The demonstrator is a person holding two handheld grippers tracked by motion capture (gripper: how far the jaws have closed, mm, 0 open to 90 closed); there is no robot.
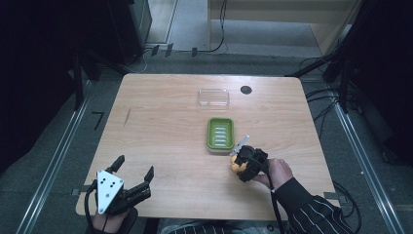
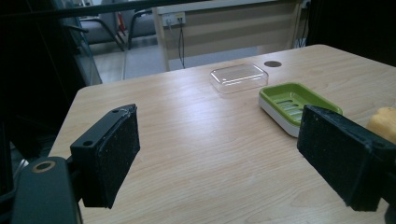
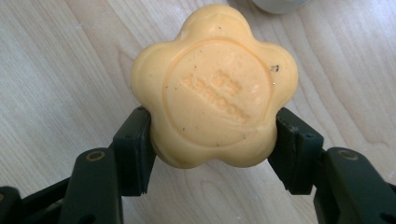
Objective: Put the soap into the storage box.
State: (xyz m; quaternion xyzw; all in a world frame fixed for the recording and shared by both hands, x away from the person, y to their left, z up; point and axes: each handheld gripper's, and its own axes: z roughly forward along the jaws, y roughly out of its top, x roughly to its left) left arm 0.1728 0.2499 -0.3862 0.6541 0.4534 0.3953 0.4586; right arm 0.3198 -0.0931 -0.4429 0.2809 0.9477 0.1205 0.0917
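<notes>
A yellow flower-shaped soap (image 3: 214, 86) with stamped lettering sits between the two jaws of my right gripper (image 3: 212, 135), which is shut on its sides. From above, the right gripper (image 1: 239, 161) holds the soap (image 1: 236, 165) just right of and below the green soap dish (image 1: 220, 133). The dish (image 2: 292, 102) has a slotted green tray on a white base, with nothing in it. A clear plastic lid (image 1: 213, 97) lies beyond it. My left gripper (image 1: 132, 171) stands open over the table's near left corner, nothing between its pads (image 2: 114, 156).
The wooden table (image 1: 160, 122) has a dark round hole (image 1: 246, 89) near its far edge. A small metallic piece (image 1: 242, 142) shows by the right gripper. Dark stands and cables surround the table on the floor.
</notes>
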